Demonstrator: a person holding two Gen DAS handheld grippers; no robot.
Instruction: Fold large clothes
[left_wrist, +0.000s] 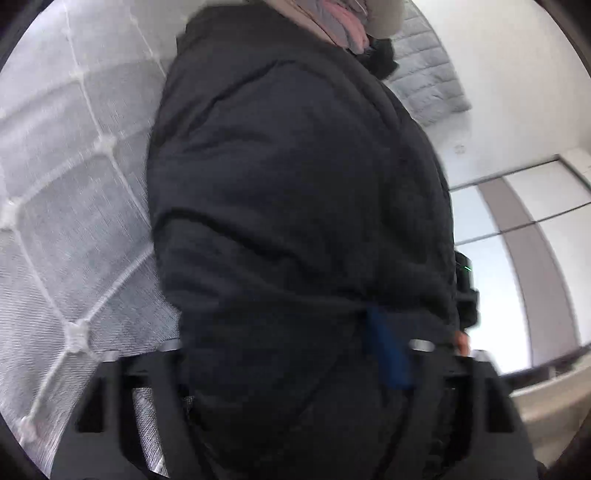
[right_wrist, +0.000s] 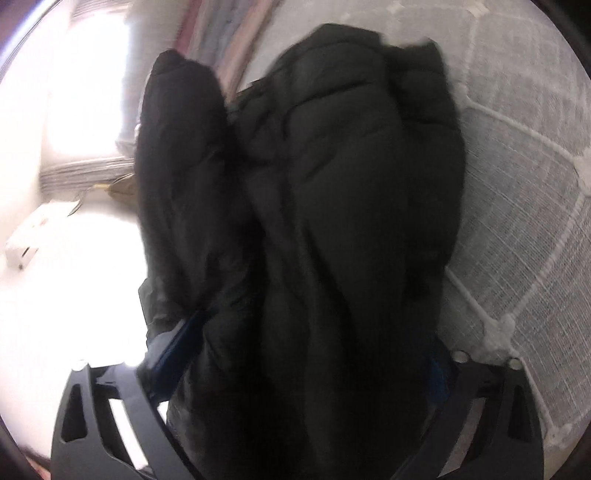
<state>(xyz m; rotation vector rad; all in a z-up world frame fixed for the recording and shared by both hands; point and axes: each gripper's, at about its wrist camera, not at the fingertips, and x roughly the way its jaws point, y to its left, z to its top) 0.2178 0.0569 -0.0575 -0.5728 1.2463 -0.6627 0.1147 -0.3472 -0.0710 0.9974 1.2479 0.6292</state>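
Observation:
A large black padded jacket (left_wrist: 295, 192) fills the left wrist view, lying bunched over a white quilted bed cover (left_wrist: 66, 192). My left gripper (left_wrist: 295, 354) is shut on the jacket's near edge; one blue fingertip (left_wrist: 388, 354) shows through the fabric. In the right wrist view the same jacket (right_wrist: 351, 221) hangs forward, with a sleeve (right_wrist: 177, 177) drooping on the left. My right gripper (right_wrist: 310, 354) is shut on the jacket, with a blue fingertip (right_wrist: 177, 347) on the left of the bunched cloth.
A pile of other clothes (left_wrist: 347, 22) and a grey quilted garment (left_wrist: 428, 77) lie beyond the jacket. White wall and a dark-framed glass panel (left_wrist: 524, 221) are at the right. A white box (right_wrist: 26, 240) sits on the bright floor at the left.

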